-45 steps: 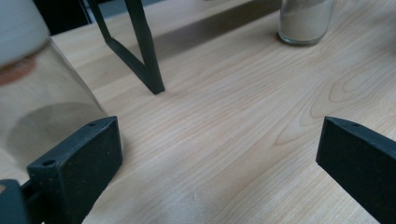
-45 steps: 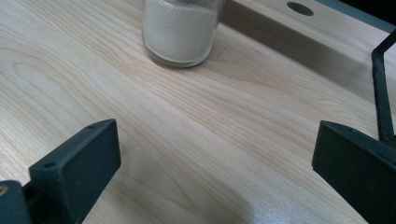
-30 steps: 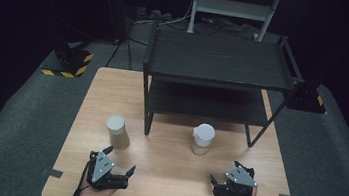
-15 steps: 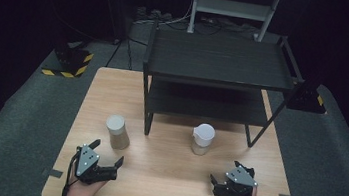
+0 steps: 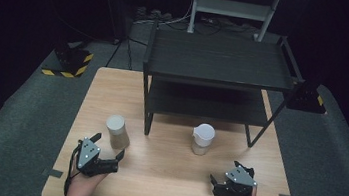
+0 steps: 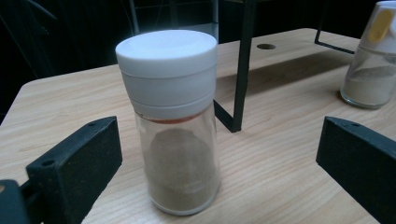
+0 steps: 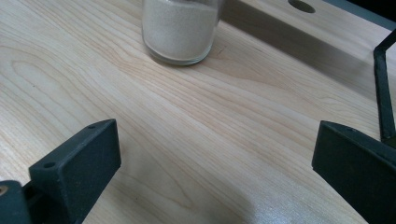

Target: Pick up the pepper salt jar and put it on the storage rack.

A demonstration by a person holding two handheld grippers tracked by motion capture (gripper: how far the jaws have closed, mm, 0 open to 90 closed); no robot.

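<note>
Reaching for the clear glass spice jar with the white cap (image 6: 170,126), we have the left gripper (image 5: 107,153) spread wide, the jar upright on the light wooden desk (image 5: 163,169) between its jaws but untouched. Next we should ease forward and squeeze. Our right gripper (image 5: 223,177) rests open, short of the second, pale-powder jar (image 5: 202,139).

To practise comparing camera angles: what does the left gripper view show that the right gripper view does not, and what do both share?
Left gripper view alone: the white-capped glass jar of brownish powder, whole, between the left gripper's open jaws. Right gripper view alone: the base of a glass jar of pale sandy powder, beyond the right gripper. Both: open black jaws, the light wooden table, a black metal rack leg.
</note>
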